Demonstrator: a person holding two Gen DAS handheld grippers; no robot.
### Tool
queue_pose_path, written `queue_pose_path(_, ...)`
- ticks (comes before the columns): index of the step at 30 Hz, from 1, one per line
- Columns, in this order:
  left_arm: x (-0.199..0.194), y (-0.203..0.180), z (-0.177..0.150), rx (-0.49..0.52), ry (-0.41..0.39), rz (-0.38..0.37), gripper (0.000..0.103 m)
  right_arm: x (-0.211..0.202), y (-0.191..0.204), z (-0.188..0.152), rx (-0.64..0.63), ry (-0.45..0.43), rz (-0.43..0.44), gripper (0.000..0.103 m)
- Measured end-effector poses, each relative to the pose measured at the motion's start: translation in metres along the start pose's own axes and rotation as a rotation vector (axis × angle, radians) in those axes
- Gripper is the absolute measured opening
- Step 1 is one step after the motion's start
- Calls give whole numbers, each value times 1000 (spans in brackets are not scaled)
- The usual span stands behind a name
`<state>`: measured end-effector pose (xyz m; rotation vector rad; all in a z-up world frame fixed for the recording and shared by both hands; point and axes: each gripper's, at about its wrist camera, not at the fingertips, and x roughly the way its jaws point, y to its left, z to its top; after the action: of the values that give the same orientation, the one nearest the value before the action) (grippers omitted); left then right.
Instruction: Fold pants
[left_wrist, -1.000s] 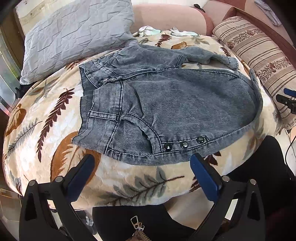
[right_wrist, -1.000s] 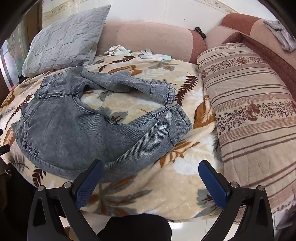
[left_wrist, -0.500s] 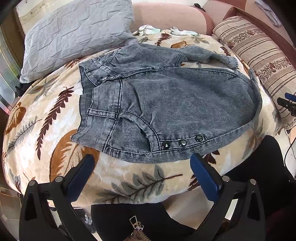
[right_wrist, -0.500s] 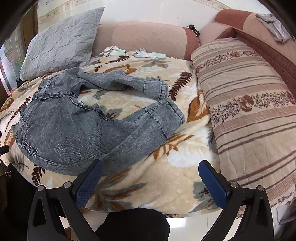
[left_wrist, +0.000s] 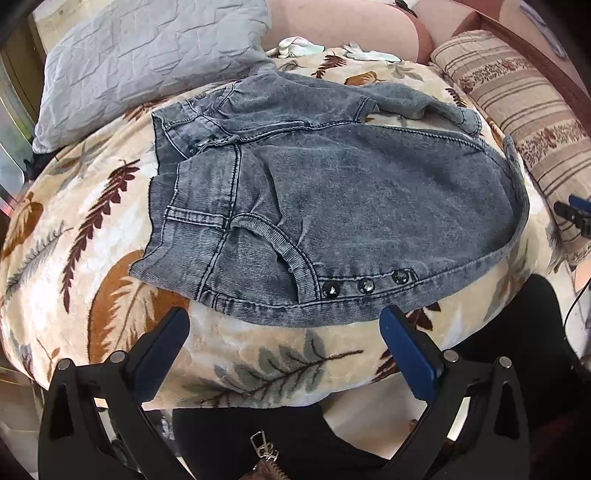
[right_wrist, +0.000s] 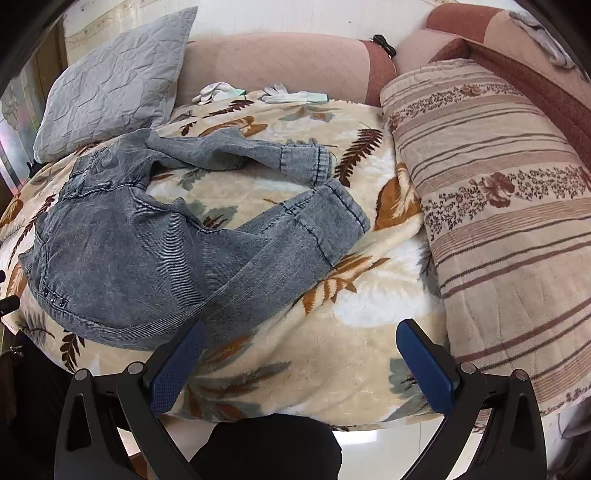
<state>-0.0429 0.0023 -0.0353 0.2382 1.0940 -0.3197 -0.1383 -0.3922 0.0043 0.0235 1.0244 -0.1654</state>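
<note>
Grey denim pants lie spread on a leaf-patterned blanket, waistband to the left, three studs near the front edge. In the right wrist view the pants have both legs curving right, cuffs near the blanket's middle. My left gripper is open and empty, just in front of the waist hem. My right gripper is open and empty, its left finger close to the near leg's edge.
A grey quilted pillow leans at the back left. A striped floral cushion lies along the right. White gloves rest at the back by the pink sofa back. The blanket's front edge drops to the floor.
Both grippers have moved slightly forward toward the pants. The pants have not moved and both grippers stay open.
</note>
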Motion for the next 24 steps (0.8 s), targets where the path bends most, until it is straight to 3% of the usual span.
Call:
queue_pose_path(9, 8, 17, 24, -54, 14, 6, 103, 22, -30, 22, 107, 32, 23, 103)
queue_pose_path(12, 11, 44, 44, -120, 13, 66, 103, 41, -48, 46, 192, 66, 19, 103)
queue_pose_path(16, 32, 91, 67, -255, 80, 112, 103, 76, -54, 74, 288, 128, 64, 103)
queue_pose_path(19, 61, 115, 67, -346, 196, 47, 103, 108, -48, 82, 321, 211, 45, 103)
queue_pose_path(21, 82, 119, 56, -392, 282, -52, 103, 125, -44, 81, 314, 255, 24, 98)
queue_pose_path(22, 88, 118, 50, -410, 307, -91, 103, 128, -43, 79, 308, 260, 30, 92)
queue_pose_path(23, 90, 116, 45, -422, 308, -123, 103, 129, -45, 77, 303, 251, 48, 59)
queue_pose_path(24, 85, 114, 43, -418, 277, -126, 100, 124, -49, 74, 306, 230, 93, 18)
